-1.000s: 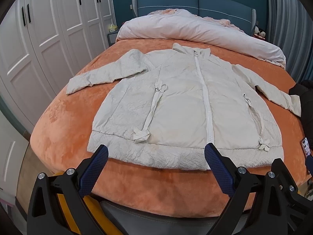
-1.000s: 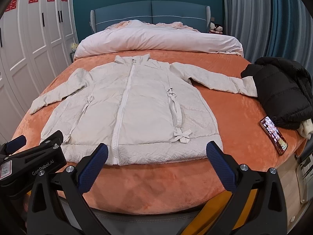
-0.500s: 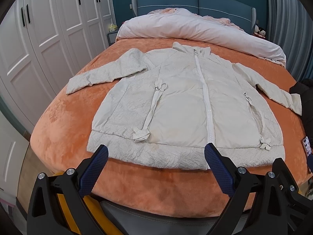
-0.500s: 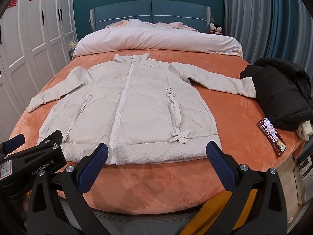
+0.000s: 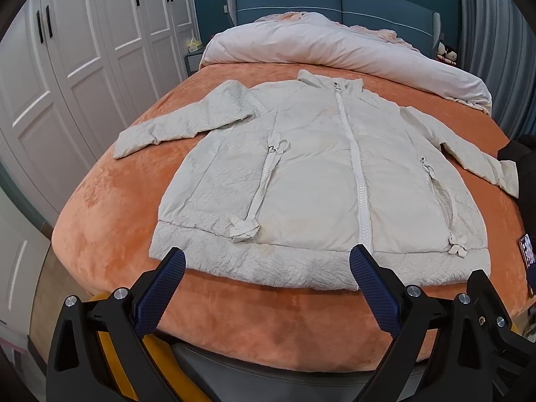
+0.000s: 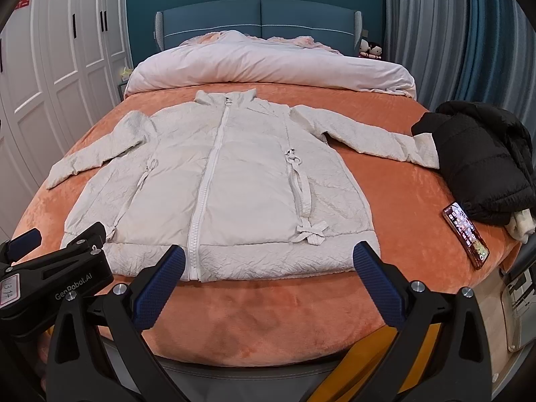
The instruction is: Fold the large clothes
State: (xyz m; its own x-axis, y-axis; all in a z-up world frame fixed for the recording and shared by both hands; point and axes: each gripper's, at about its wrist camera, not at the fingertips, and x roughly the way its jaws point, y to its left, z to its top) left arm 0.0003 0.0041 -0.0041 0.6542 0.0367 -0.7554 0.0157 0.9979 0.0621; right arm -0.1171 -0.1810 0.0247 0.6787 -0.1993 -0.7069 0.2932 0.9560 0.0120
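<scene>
While the white coat (image 5: pixel 321 181) lies flat & zipped on the orange bed (image 5: pixel 110 207), we hold the left gripper (image 5: pixel 268 276) & right gripper (image 6: pixel 269 273) spread wide, empty, near its bottom edge. Best grab one sleeve (image 6: pixel 365 137) first, fold it in flat w/o bunching.

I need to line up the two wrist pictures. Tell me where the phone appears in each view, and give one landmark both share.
Left wrist view: the phone is only a sliver at the far right edge, on the orange blanket, below the black jacket.
Right wrist view: the phone lies in full at lower right, beside the black jacket.
Shared landmark: the white jacket's centre zipper.
</scene>
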